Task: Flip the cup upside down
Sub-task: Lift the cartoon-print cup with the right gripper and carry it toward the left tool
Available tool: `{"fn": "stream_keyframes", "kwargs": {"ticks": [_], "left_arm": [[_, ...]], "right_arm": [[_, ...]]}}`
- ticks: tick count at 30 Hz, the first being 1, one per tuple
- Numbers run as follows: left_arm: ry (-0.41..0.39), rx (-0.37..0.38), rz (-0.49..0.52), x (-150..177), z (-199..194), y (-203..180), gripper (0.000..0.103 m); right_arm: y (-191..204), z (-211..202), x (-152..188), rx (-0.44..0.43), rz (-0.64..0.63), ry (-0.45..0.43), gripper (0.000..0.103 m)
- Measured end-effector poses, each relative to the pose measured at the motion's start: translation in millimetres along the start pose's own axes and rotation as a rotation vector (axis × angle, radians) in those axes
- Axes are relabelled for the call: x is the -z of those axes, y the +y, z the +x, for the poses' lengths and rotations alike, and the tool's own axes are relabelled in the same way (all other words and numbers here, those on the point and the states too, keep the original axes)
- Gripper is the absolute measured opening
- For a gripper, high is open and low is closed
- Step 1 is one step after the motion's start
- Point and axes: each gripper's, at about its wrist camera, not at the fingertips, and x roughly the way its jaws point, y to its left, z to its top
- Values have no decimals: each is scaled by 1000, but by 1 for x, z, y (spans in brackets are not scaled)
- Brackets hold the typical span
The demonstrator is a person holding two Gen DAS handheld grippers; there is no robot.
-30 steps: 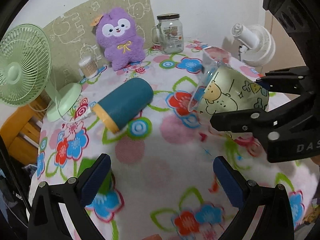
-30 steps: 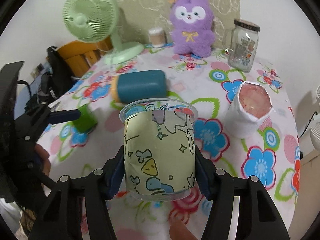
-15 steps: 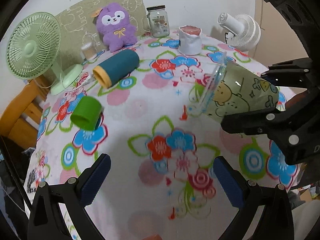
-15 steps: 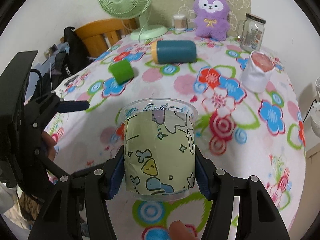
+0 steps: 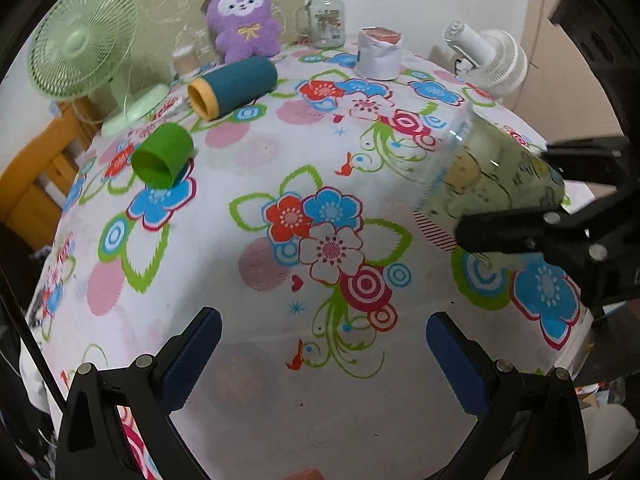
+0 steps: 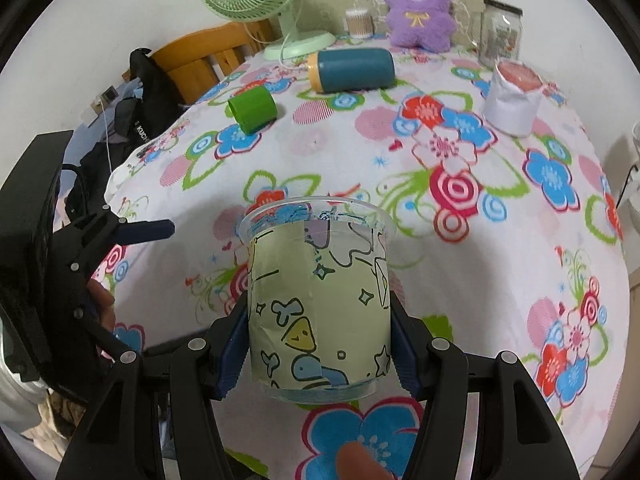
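A clear plastic cup with a pale green cartoon sleeve [image 6: 320, 300] is held between the blue pads of my right gripper [image 6: 320, 344], which is shut on it. In the left wrist view the same cup [image 5: 492, 176] lies tilted, its rim pointing left over the floral tablecloth [image 5: 280, 160], with the right gripper's black fingers [image 5: 532, 232] around it. My left gripper [image 5: 320, 360] stands open over the cloth's front part with nothing between its pads. From the right wrist view its blue fingertip [image 6: 148, 230] shows at the left.
A green cup [image 5: 162, 156] and a teal bottle [image 5: 234, 86] lie on their sides at the left. A white paper cup [image 5: 378, 54], a glass jar [image 5: 325, 18], a purple plush [image 5: 242, 16], a green fan [image 5: 80, 40] and a white fan [image 5: 488, 56] ring the far side.
Both grippers have drawn back toward the table's near edge, so more cloth shows. The cup stays gripped and tilted in the right gripper. The left gripper remains open.
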Motion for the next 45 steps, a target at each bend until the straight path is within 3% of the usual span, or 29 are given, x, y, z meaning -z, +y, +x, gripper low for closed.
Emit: {"fn": "stream_keyframes", "kwargs": {"ticks": [10, 15, 22, 31, 38, 45], "left_arm": [[7, -27, 16, 7, 3, -9, 103], [11, -13, -9, 11, 1, -11, 103], [9, 20, -74, 8, -7, -13, 103], [4, 118, -274, -6, -28, -15, 103], [10, 193, -536, -15, -39, -22, 103], [59, 178, -613, -30, -29, -45, 103]], "right_arm": [[2, 9, 14, 26, -19, 36, 68], [8, 7, 14, 6, -33, 45, 87], [12, -13, 12, -28, -65, 10, 87], [-8, -57, 14, -116, -44, -65, 88], [-44, -105, 26, -46, -55, -172, 92], [-94, -107, 39, -42, 39, -186, 92]]}}
